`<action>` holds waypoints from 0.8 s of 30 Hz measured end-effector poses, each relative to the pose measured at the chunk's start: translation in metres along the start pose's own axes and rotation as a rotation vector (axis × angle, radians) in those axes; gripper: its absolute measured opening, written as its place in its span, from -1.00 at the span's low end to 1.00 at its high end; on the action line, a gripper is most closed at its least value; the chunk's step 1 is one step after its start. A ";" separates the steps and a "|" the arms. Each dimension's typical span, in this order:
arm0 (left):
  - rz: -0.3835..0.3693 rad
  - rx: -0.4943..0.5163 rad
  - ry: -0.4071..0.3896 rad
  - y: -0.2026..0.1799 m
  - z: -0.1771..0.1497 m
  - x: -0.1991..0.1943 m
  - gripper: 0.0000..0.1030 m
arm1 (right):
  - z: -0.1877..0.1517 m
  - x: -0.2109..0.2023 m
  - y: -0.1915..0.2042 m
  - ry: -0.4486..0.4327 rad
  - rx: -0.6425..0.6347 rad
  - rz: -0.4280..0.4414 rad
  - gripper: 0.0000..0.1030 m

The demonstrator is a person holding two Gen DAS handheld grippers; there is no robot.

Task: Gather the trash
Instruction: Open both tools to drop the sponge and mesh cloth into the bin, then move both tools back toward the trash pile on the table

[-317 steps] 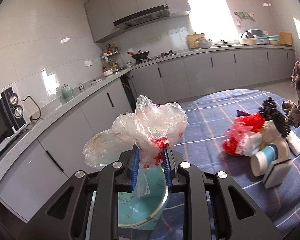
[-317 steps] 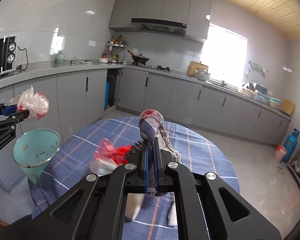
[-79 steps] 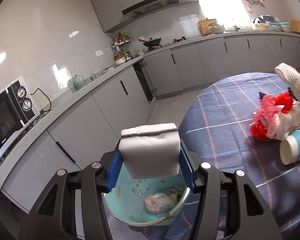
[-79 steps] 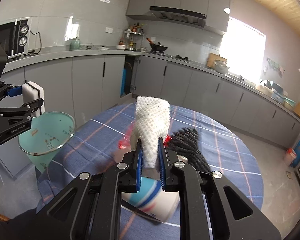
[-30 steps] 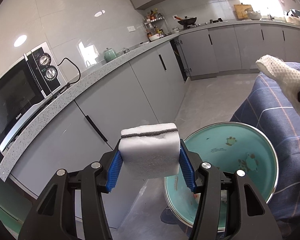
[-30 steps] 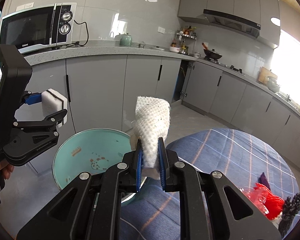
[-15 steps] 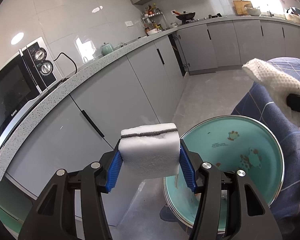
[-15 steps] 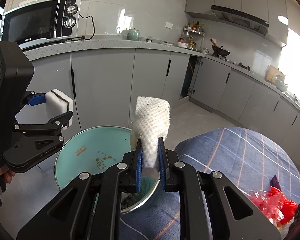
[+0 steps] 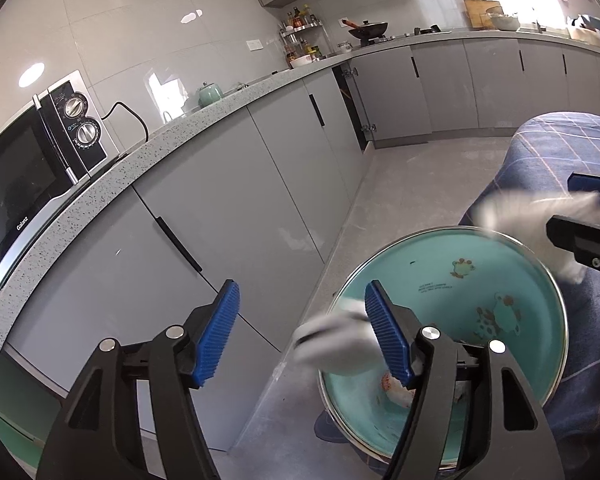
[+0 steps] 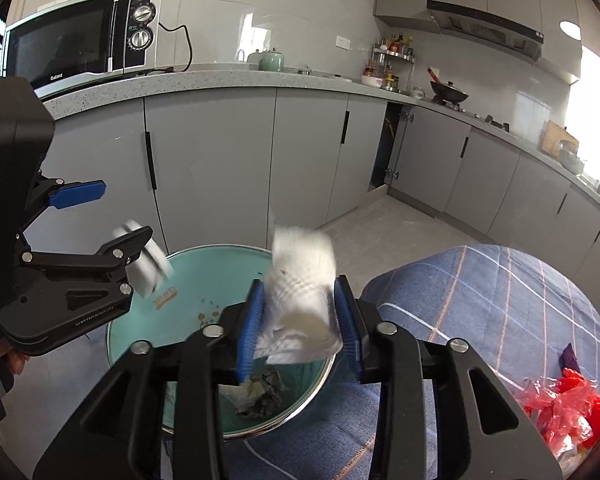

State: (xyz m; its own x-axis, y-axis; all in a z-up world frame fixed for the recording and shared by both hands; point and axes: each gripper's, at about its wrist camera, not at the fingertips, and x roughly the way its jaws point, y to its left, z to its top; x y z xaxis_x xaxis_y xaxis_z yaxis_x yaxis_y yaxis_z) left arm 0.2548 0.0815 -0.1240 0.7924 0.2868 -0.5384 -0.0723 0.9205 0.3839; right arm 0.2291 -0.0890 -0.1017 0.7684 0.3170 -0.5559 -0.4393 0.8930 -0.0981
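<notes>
Far left, a microwave (image 10: 80, 40) stands on the speckled counter (image 10: 220, 80), its cord trailing right toward a green teapot (image 10: 271, 60). Grey cabinets (image 10: 208, 168) run below along the whole wall.

The left gripper (image 9: 304, 334) has its jaws spread wide and grips nothing. A white sponge (image 9: 332, 344), motion-blurred, is in the air just beside the gripper's right finger (image 9: 388, 340), at the near-left rim of the teal trash bin (image 9: 500, 248). In the right wrist view the same sponge (image 10: 146, 264) shows partly behind the left gripper's lower finger, at the bin's far-left rim.

The bin (image 10: 204, 264) stands on the floor, between the cabinets and the table edge. Crumpled paper and wrappers (image 10: 256, 396) lie at its bottom.

The right gripper (image 10: 298, 320) is parted, pads either side of a white mesh wrap (image 10: 300, 296). The wrap is blurred and sits loose between the pads, above the bin's near-right rim; whether either pad touches it cannot be told. The gripper body hides the bin's near rim.

Right, the blue checked tablecloth (image 10: 500, 304) carries a red plastic bag (image 10: 568, 412) near the frame edge. Far right on the counter, a wok (image 10: 449, 96) sits on the stove beside a spice rack (image 10: 390, 62).
</notes>
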 end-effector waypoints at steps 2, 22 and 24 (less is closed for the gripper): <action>-0.004 0.000 -0.002 -0.001 0.000 -0.001 0.27 | -0.001 -0.001 -0.002 -0.001 0.006 -0.002 -0.29; -0.068 0.024 -0.072 -0.035 0.008 -0.050 0.53 | -0.024 -0.072 -0.050 -0.029 0.083 -0.112 -0.03; -0.088 0.045 -0.088 -0.048 0.010 -0.059 0.55 | -0.032 -0.091 -0.061 -0.043 0.095 -0.141 0.01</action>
State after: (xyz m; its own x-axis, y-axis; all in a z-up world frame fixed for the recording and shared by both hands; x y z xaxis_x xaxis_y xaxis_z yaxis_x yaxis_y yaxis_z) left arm 0.2175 0.0175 -0.1027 0.8449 0.1789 -0.5041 0.0256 0.9279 0.3721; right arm 0.1712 -0.1828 -0.0714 0.8394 0.1982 -0.5060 -0.2816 0.9550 -0.0930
